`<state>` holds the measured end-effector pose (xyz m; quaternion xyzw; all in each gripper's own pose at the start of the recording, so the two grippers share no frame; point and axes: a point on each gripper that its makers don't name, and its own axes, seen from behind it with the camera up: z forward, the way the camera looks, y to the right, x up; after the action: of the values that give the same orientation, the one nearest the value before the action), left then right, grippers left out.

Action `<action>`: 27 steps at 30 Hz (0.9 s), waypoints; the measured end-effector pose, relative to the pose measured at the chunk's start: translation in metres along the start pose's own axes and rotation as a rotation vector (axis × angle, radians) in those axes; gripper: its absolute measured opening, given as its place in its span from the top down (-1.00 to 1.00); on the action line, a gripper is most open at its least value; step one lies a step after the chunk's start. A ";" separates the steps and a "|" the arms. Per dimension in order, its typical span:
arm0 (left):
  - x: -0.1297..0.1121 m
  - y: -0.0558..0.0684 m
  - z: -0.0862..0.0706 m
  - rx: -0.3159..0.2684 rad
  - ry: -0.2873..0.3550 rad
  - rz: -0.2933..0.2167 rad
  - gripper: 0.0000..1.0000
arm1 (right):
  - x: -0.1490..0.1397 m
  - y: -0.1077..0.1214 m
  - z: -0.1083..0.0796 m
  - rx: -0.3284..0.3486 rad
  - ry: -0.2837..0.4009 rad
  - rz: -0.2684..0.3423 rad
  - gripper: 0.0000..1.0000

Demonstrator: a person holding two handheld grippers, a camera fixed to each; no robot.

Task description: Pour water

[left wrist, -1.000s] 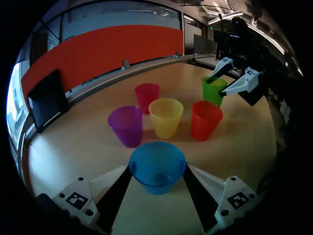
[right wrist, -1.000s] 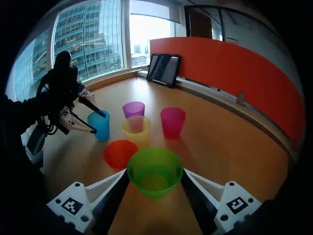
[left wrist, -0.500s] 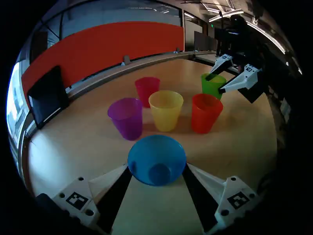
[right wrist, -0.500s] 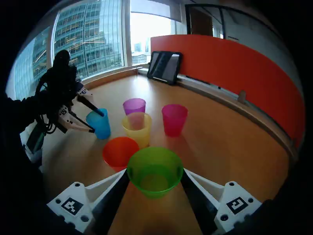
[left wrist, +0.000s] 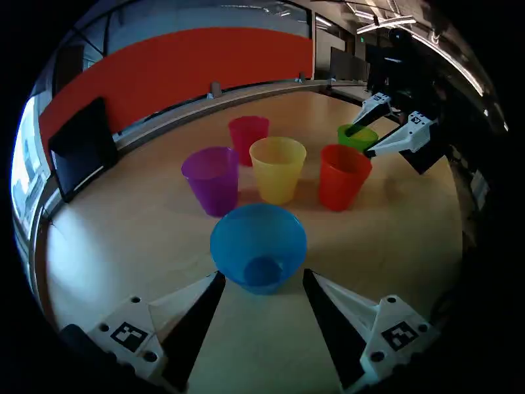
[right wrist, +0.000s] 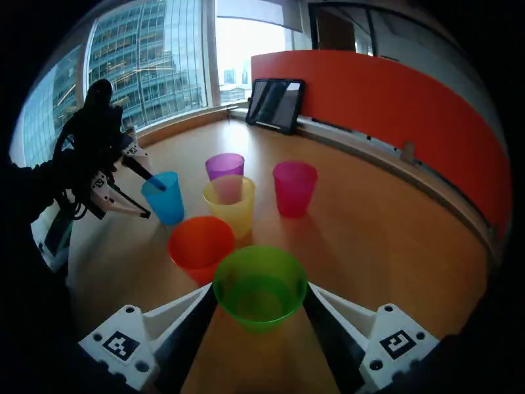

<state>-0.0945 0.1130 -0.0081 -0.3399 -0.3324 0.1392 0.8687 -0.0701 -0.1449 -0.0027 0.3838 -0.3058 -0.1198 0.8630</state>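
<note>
Table [left wrist: 131,249], pale wood, long. Orange partition [left wrist: 164,65] along its far side, with a dark tablet [left wrist: 79,154] leaning below it.

Left gripper [left wrist: 262,276]: both fingertips press the lower sides of the blue cup [left wrist: 259,240]. The cup now sits farther out toward the tips than a second ago, mouth turned more to the camera, base disc showing.

Right gripper [right wrist: 260,285]: clamped on the green cup [right wrist: 260,299] as before, across the table. In the left gripper view that cup's lower part has slipped behind the orange cup [left wrist: 342,176].

Between the held cups, upright and clustered on the table: orange cup, yellow cup [left wrist: 277,167], purple cup [left wrist: 211,180], pink cup [left wrist: 248,136].
</note>
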 end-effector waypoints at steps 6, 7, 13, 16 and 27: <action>-0.002 0.001 -0.006 0.005 0.001 -0.001 -0.75 | -0.005 0.000 0.004 -0.004 -0.004 -0.002 -0.83; -0.002 0.000 -0.007 0.006 0.001 0.000 -0.75 | -0.006 0.000 0.004 -0.005 -0.006 -0.005 -0.83; -0.002 0.001 -0.010 0.006 0.001 0.004 -0.75 | -0.011 -0.001 0.006 -0.011 -0.008 -0.018 -0.84; -0.001 0.002 -0.011 0.005 0.003 0.006 -0.75 | -0.012 -0.001 0.006 -0.015 -0.010 -0.020 -0.85; 0.002 0.004 -0.016 0.007 0.014 -0.010 -0.75 | -0.017 0.002 0.002 -0.050 -0.017 -0.025 -1.00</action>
<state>-0.0820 0.1086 -0.0184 -0.3363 -0.3273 0.1335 0.8729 -0.0849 -0.1372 -0.0081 0.3648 -0.3052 -0.1416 0.8682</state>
